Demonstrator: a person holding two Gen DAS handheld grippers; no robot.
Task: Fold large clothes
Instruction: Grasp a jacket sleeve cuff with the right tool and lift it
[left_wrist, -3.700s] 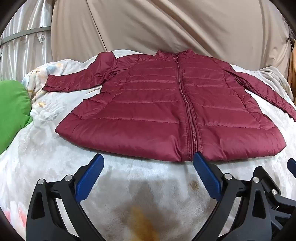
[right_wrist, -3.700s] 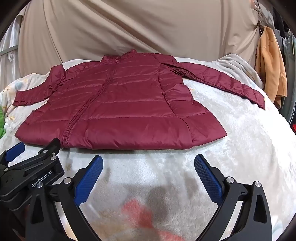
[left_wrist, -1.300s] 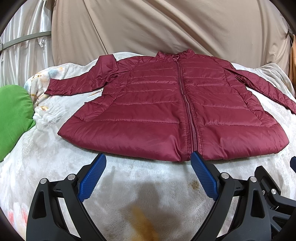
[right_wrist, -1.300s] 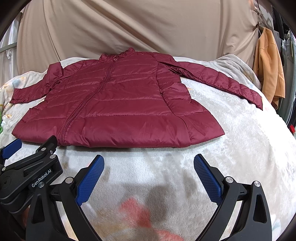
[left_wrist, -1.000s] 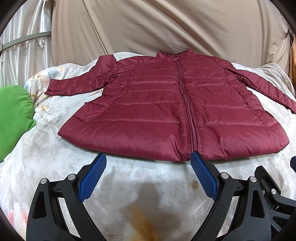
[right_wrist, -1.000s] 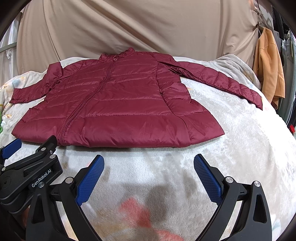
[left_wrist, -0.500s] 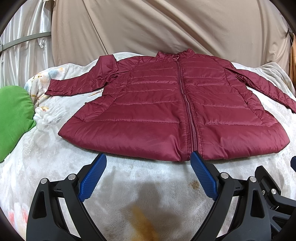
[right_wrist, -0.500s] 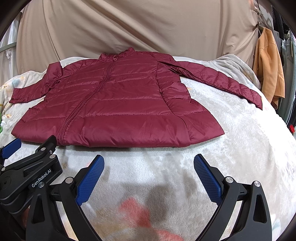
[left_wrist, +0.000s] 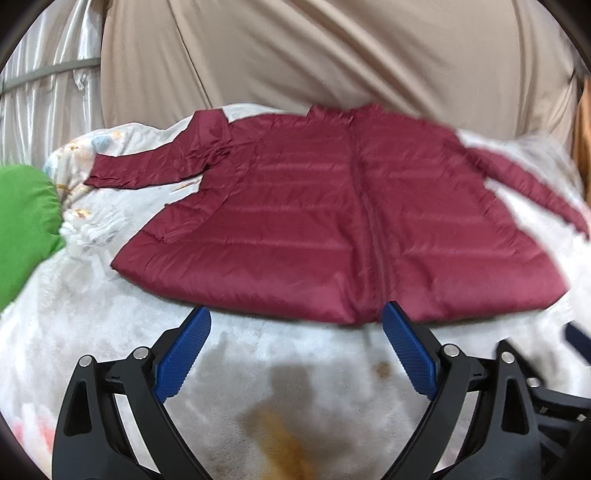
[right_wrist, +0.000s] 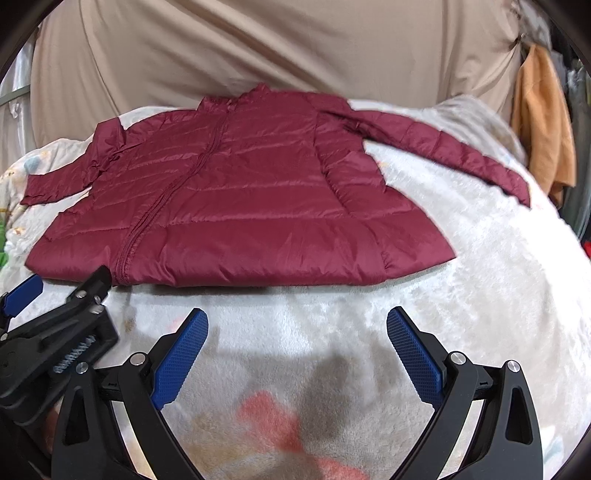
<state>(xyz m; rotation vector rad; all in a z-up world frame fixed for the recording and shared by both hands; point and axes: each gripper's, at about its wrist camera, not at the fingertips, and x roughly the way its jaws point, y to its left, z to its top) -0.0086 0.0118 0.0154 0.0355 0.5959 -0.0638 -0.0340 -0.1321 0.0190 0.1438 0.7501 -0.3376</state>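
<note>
A dark red quilted jacket (left_wrist: 332, 221) (right_wrist: 240, 206) lies flat and zipped on a white fleece blanket (left_wrist: 92, 314) (right_wrist: 498, 295), collar at the far side, both sleeves spread outward. My left gripper (left_wrist: 295, 325) is open just in front of the hem near the zipper's lower end, with nothing between its blue pads. The right gripper (right_wrist: 297, 332) is open too, a short way before the hem's right half. In the right wrist view, the left gripper's black body (right_wrist: 55, 350) shows at lower left.
A beige curtain (left_wrist: 332, 55) hangs behind the bed. A green cushion (left_wrist: 22, 229) lies at the left edge. Orange clothing (right_wrist: 543, 129) hangs at the right. The blanket has brown (left_wrist: 280, 443) and pink (right_wrist: 273, 417) printed patches near me.
Both views have shifted a little and the left wrist view is blurred with motion. The jacket lies as before. Both grippers stay open.
</note>
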